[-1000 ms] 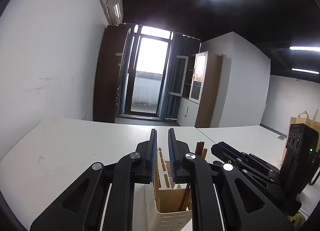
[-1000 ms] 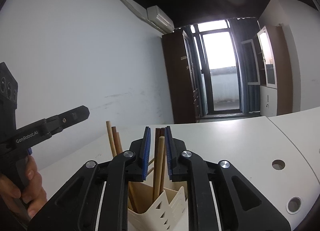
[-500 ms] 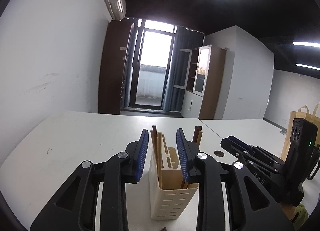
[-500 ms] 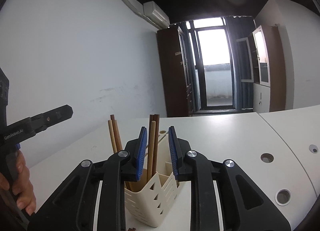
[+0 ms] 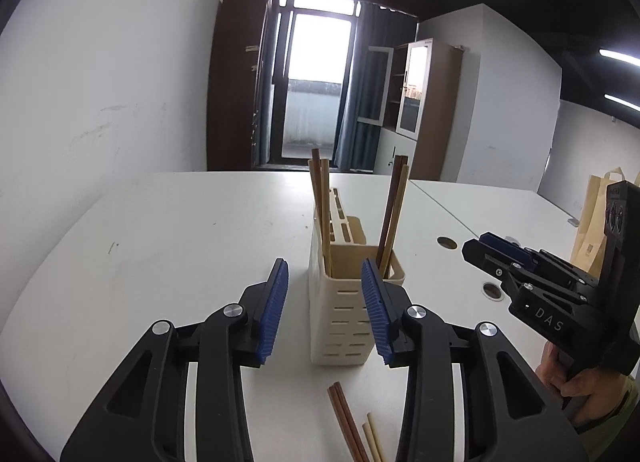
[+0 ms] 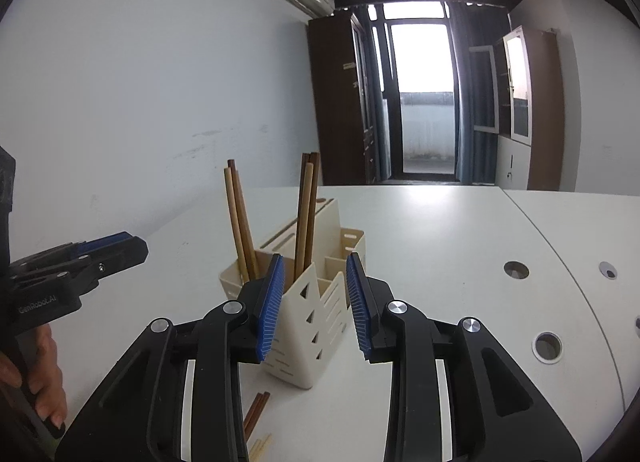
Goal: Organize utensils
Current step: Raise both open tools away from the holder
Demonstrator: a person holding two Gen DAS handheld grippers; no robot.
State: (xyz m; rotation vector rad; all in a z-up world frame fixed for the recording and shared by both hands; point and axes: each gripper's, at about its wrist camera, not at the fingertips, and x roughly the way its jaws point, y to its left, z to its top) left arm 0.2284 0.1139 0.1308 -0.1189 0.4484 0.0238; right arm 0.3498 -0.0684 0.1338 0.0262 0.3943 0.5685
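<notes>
A cream slotted utensil holder (image 5: pixel 352 302) (image 6: pixel 312 322) stands on the white table (image 5: pixel 180 242). Two pairs of wooden chopsticks stand in it: the left pair (image 5: pixel 320 202) (image 6: pixel 240 222) and the right pair (image 5: pixel 394 214) (image 6: pixel 306 214). On the table in front of it lie a dark loose pair (image 5: pixel 346 422) (image 6: pixel 256 410) and a pale loose pair (image 5: pixel 374 438) (image 6: pixel 260 446). My left gripper (image 5: pixel 324 274) (image 6: pixel 116 250) hangs short of the holder, its jaws opening with nothing gripped. My right gripper (image 6: pixel 314 266) (image 5: pixel 500 250) hovers beside it, jaws also opening on nothing.
Round cable holes (image 6: pixel 516 270) (image 5: pixel 447 243) dot the table to the right. A brown paper bag (image 5: pixel 596 214) stands at the far right. A person's hand (image 5: pixel 576 378) (image 6: pixel 36 374) holds each gripper handle. A seam (image 6: pixel 560 246) splits the tabletops.
Both grippers have drawn back from the holder and tilted down, and their jaws have widened. The chopsticks once between the right jaws now stand free in the holder.
</notes>
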